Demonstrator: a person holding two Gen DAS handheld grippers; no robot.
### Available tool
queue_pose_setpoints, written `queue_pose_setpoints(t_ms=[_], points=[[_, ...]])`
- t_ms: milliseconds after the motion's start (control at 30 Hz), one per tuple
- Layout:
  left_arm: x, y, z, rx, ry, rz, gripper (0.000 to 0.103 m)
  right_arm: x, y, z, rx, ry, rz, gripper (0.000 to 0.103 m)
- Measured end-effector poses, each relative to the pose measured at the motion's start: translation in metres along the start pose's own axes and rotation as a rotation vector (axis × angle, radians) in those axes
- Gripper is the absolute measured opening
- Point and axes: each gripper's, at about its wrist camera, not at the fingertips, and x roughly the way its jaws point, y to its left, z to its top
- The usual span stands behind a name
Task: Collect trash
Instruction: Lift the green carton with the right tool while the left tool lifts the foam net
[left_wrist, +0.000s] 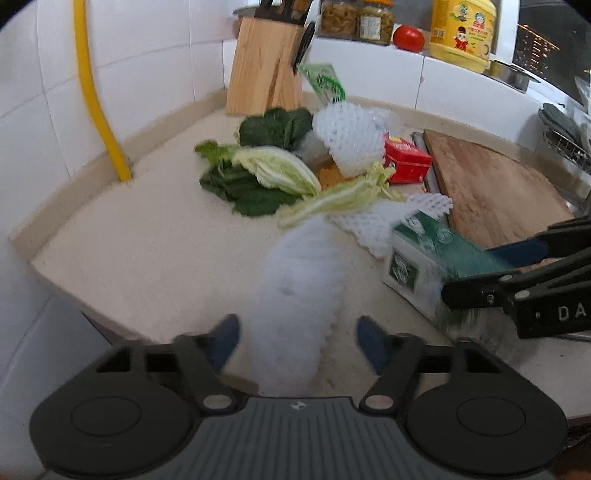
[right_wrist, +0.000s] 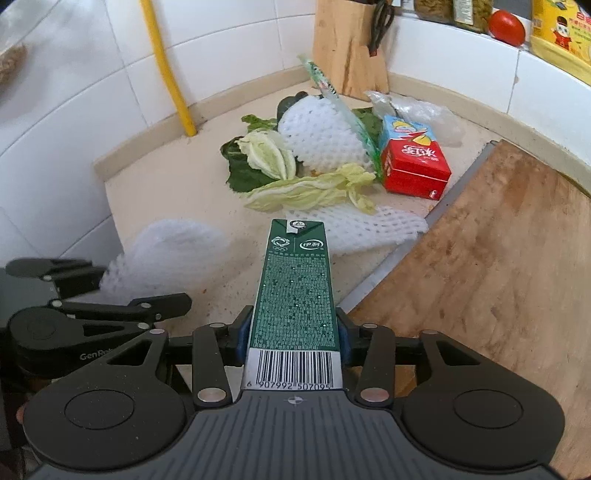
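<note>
Right gripper (right_wrist: 293, 339): jaws clenched on the green milk carton (right_wrist: 295, 295), blue pads on its two long sides, long axis running straight out ahead of the jaws, barcode end nearest the wrist. Readable: barcode digits "6 907992 507095", a small logo panel near the far end, characters too small to read with certainty. Left gripper (left_wrist: 297, 338): jaws released, wide apart, with a blurred white foam net (left_wrist: 295, 295) lying between and ahead of them, apparently loose or dropping; cannot tell whether it touches the table (left_wrist: 147, 240). This net lies left of the carton, so the left gripper is nearer it. Beyond the carton: flat foam net (right_wrist: 369, 225), cabbage leaves (right_wrist: 306, 192), red drink box (right_wrist: 415, 166), knife block (right_wrist: 351, 48) farthest.
</note>
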Motion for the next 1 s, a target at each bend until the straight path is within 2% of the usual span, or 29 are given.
queue_pose_setpoints(t_ms=[67,100,267,333,400,467,500,533,567,633,700,1000], points=[[0.000,0.001,0.001,0.013,-0.019,0.010,0.074,0.001,0.001,0.001,-0.011,-0.007,-0.015,0.072],[0.001,0.002,0.002,0.012,-0.021,0.007,0.077,0.001,0.002,0.001,-0.022,-0.010,-0.018,0.073],[0.010,0.004,0.000,0.004,-0.008,0.004,0.075,0.004,0.008,0.002,-0.053,-0.004,-0.031,0.070],[0.010,0.004,-0.002,-0.007,-0.013,-0.012,0.069,0.005,0.009,0.002,-0.058,0.010,-0.031,0.069],[0.011,0.005,-0.002,-0.029,-0.003,-0.024,0.047,0.004,0.011,0.001,-0.074,0.015,-0.029,0.068],[0.015,0.007,-0.002,-0.058,0.018,-0.036,0.032,0.004,0.013,0.000,-0.082,0.019,-0.032,0.067],[0.014,0.008,-0.002,-0.073,0.012,-0.042,0.029,0.005,0.013,-0.001,-0.082,0.023,-0.029,0.063],[0.013,0.009,-0.002,-0.082,0.014,-0.051,0.025,0.006,0.013,0.000,-0.076,0.032,-0.014,0.054],[0.012,0.010,-0.003,-0.094,0.020,-0.068,0.017,0.006,0.014,0.000,-0.069,0.031,-0.015,0.054],[0.008,0.011,-0.004,-0.112,0.017,-0.082,0.017,0.005,0.016,0.000,-0.070,0.027,-0.026,0.052],[0.003,0.012,-0.006,-0.117,0.008,-0.077,0.017,0.002,0.017,0.003,-0.061,0.015,-0.023,0.046],[-0.016,0.025,-0.010,-0.170,-0.025,-0.074,0.015,0.000,0.025,0.010,-0.025,0.019,0.056,0.045]])
